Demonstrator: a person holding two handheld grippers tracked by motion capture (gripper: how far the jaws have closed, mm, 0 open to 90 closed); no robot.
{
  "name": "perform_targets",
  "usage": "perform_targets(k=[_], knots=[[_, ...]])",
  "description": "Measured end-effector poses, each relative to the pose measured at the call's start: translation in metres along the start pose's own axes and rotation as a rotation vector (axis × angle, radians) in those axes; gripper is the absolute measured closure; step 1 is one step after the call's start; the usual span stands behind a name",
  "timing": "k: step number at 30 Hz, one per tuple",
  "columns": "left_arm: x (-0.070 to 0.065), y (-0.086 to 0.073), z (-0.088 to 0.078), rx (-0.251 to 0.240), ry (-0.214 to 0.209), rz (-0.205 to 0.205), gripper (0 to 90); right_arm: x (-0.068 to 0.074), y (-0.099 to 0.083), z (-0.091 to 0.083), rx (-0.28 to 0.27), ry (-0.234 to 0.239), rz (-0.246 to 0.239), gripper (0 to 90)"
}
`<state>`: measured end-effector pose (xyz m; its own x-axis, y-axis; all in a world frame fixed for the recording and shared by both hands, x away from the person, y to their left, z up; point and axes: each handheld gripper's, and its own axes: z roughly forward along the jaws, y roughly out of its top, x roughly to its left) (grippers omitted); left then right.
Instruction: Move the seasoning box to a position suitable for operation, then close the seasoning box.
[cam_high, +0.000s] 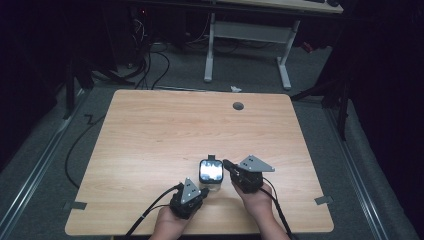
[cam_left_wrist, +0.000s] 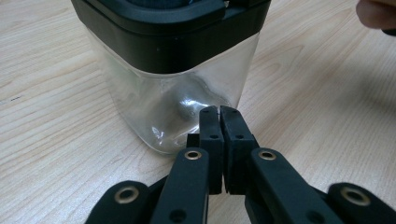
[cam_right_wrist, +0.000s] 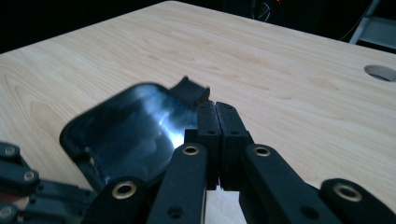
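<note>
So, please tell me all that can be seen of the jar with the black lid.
The jar has a clear, squarish body with rounded corners, glass or plastic by its look, and a black lid with a glossy top panel and a small tab. It stands upright on the table, lid on. The left gripper, shut, meets its lower wall; the right gripper, shut, is at the lid's edge.

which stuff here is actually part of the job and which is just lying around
In the job:
- clear container with its black lid
- left gripper, jaws shut, against the container's lower wall
- right gripper, jaws shut, at the lid's edge

Just lying about:
- tape scraps on the table
- round cable hole
- white desk frame behind
</note>
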<state>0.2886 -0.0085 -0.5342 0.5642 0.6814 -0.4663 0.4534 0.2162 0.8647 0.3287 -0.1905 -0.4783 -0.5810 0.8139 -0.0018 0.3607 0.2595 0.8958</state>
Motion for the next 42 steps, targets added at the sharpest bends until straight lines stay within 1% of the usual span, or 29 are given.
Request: perform_targets(k=[4,6,8,9,11,15,17,18,22,23,24,25,28,29,34,36,37,39,42], knots=[[0.000,0.001,-0.001,-0.002,-0.001,-0.006,88.3,-0.003,-0.004,-0.003,0.001,-0.009,0.010,89.2],[0.001,0.003,-0.005,-0.004,-0.001,-0.008,87.7,-0.009,-0.006,-0.007,0.002,-0.025,0.026,88.8],[0.002,0.004,-0.008,-0.005,0.000,-0.005,86.8,-0.011,-0.007,-0.009,0.001,-0.030,0.028,88.7],[0.005,0.007,-0.015,-0.003,0.008,0.007,86.4,-0.016,-0.009,-0.012,0.005,-0.044,0.037,88.6],[0.010,0.011,-0.021,-0.006,0.021,0.016,85.6,-0.022,-0.011,-0.016,0.008,-0.061,0.042,88.5],[0.025,0.018,-0.033,-0.026,0.055,0.030,82.5,-0.035,-0.017,-0.022,0.011,-0.096,0.065,87.8],[0.033,0.021,-0.037,-0.035,0.074,0.016,80.8,-0.041,-0.020,-0.025,0.010,-0.111,0.075,87.4],[0.037,0.023,-0.039,-0.034,0.084,0.018,79.9,-0.044,-0.021,-0.027,0.013,-0.121,0.082,87.1],[0.052,0.031,-0.041,-0.065,0.122,0.034,75.0,-0.054,-0.028,-0.033,0.018,-0.147,0.102,85.5],[0.055,0.033,-0.042,-0.072,0.130,0.033,73.7,-0.057,-0.029,-0.034,0.020,-0.154,0.111,84.5],[0.055,0.033,-0.042,-0.072,0.130,0.033,71.7,-0.059,-0.031,-0.036,0.021,-0.164,0.112,83.0],[0.064,0.038,-0.044,-0.087,0.151,0.037,69.6,-0.062,-0.033,-0.037,0.021,-0.170,0.117,82.2],[0.078,0.046,-0.046,-0.102,0.190,0.030,64.5,-0.070,-0.038,-0.042,0.025,-0.188,0.135,77.2],[0.082,0.049,-0.047,-0.104,0.201,0.030,63.5,-0.073,-0.040,-0.044,0.026,-0.196,0.139,77.0],[0.105,0.064,-0.047,-0.128,0.271,0.048,58.7,-0.085,-0.053,-0.051,0.039,-0.241,0.168,67.5],[0.115,0.069,-0.049,-0.136,0.295,0.041,57.4,-0.090,-0.059,-0.052,0.048,-0.258,0.181,64.3],[0.119,0.072,-0.049,-0.140,0.308,0.035,56.3,-0.092,-0.063,-0.053,0.052,-0.266,0.192,62.5],[0.126,0.074,-0.052,-0.150,0.326,0.035,54.9,-0.096,-0.069,-0.056,0.063,-0.272,0.218,60.1],[0.134,0.075,-0.059,-0.160,0.350,0.023,53.4,-0.100,-0.076,-0.060,0.081,-0.285,0.227,55.0]])
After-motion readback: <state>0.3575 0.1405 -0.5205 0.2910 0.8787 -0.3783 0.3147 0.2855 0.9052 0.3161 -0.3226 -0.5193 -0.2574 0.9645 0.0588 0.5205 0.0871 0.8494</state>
